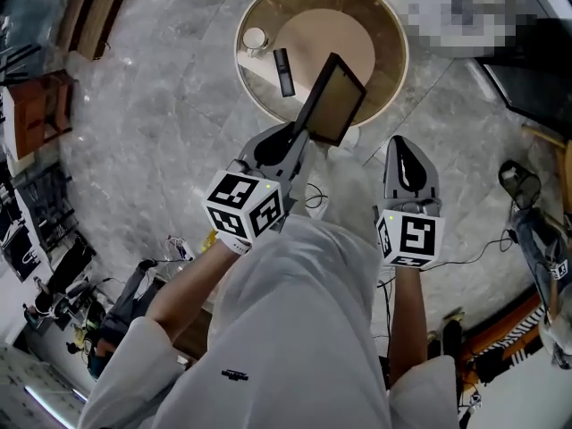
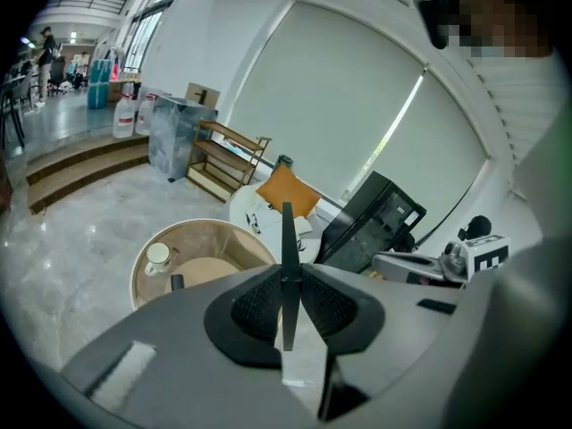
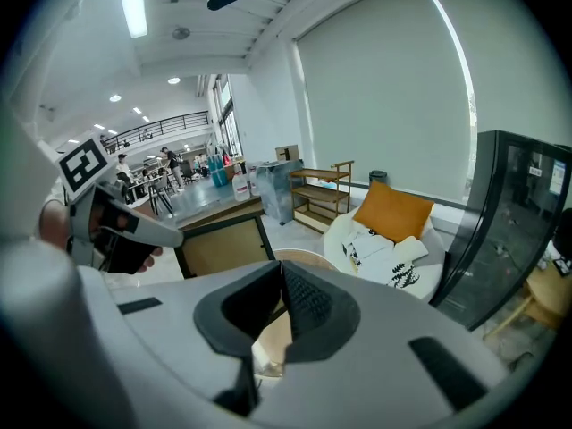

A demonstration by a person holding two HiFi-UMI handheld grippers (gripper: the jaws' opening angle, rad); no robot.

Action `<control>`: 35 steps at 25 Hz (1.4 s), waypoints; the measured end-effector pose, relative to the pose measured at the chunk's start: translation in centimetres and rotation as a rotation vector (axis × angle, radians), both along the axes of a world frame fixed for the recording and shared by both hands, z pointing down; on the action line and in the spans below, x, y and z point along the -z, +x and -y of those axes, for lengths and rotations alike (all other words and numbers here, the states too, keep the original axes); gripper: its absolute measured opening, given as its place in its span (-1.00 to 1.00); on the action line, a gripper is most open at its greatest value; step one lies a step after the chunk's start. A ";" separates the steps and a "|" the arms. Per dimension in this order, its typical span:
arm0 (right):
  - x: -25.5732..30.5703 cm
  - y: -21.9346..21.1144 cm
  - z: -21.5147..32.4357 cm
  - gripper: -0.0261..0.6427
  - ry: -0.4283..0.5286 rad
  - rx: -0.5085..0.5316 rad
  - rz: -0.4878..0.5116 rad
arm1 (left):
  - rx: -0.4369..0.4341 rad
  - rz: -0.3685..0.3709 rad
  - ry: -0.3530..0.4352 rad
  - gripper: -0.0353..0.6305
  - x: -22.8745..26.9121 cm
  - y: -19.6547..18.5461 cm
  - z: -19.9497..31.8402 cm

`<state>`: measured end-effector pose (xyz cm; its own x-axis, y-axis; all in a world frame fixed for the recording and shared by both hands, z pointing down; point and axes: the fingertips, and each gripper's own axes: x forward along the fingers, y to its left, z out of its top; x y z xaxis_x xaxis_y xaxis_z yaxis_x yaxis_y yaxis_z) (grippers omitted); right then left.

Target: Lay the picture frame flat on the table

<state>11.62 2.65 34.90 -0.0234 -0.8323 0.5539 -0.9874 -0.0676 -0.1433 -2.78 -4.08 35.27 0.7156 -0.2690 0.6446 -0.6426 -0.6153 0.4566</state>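
Note:
My left gripper (image 1: pixel 302 138) is shut on the lower edge of the dark picture frame (image 1: pixel 332 99) and holds it tilted in the air over the near rim of the round table (image 1: pixel 391 77). In the left gripper view the frame (image 2: pixel 288 239) stands edge-on, pinched between the two pads at the gripper (image 2: pixel 288 286). My right gripper (image 1: pixel 407 153) hangs to the right of the frame, apart from it, shut with nothing between its pads (image 3: pixel 304 300). The right gripper view shows the frame's tan face (image 3: pixel 223 245) with the left gripper (image 3: pixel 125 226) on it.
On the table lie a white cup (image 1: pixel 255 37) and a dark remote (image 1: pixel 284 71). Cables trail over the marble floor (image 1: pixel 161 123). A white armchair with an orange cushion (image 3: pixel 393 213) and a dark cabinet (image 2: pixel 371 222) stand beyond the table.

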 end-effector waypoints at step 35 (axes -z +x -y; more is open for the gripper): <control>-24.4 -0.2 4.3 -0.91 -0.205 -0.090 0.080 | -0.063 -0.025 -0.168 -0.71 -26.1 4.7 2.1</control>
<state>11.46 -1.62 59.28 -0.0049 -0.7033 0.7109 -0.9621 -0.1905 -0.1952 1.93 -6.17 61.37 0.7443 -0.1132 0.6582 -0.5921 -0.5677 0.5719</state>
